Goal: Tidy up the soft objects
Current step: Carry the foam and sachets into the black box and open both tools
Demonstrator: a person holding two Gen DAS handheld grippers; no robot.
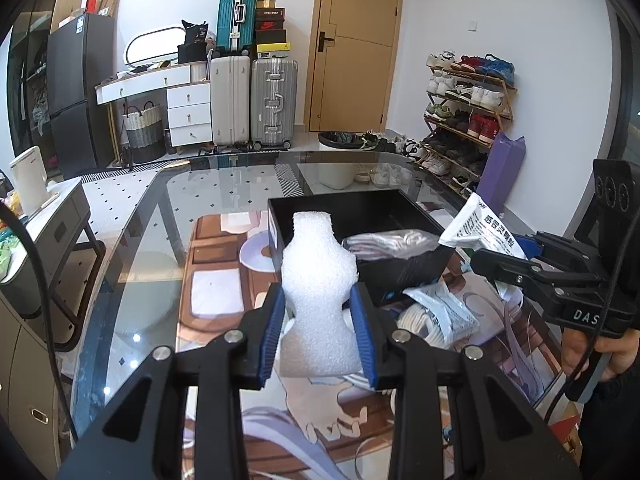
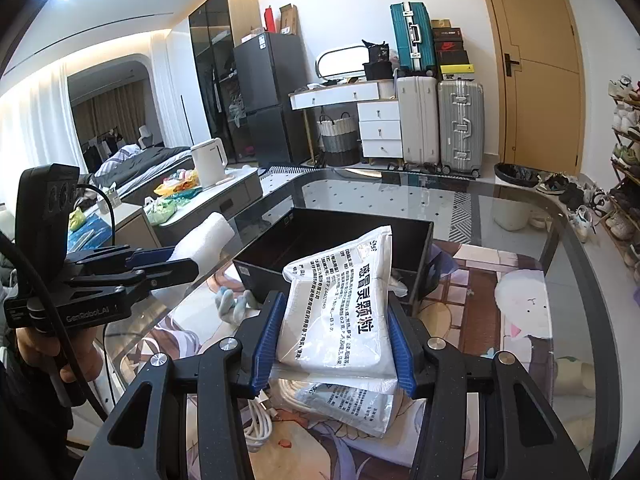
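My left gripper (image 1: 319, 300) is shut on a white foam piece (image 1: 318, 280), held above the mat just in front of the black box (image 1: 412, 268). The box holds a clear bag of pale fabric (image 1: 390, 243). My right gripper (image 2: 335, 316) is shut on a white medicine pouch (image 2: 340, 304) with black print, held near the box (image 2: 260, 268). In the left wrist view the right gripper (image 1: 496, 260) holds that pouch (image 1: 484, 228) by the box's right corner. In the right wrist view the left gripper (image 2: 176, 260) holds the foam (image 2: 204, 236) left of the box.
A second white pouch (image 2: 352, 400) and a white cable (image 2: 260, 420) lie on the illustrated mat (image 1: 224, 300) on the glass table (image 1: 224, 184). A grey-blue soft item (image 2: 234, 306) lies by the box. Suitcases, a shoe rack and a bin stand beyond the table.
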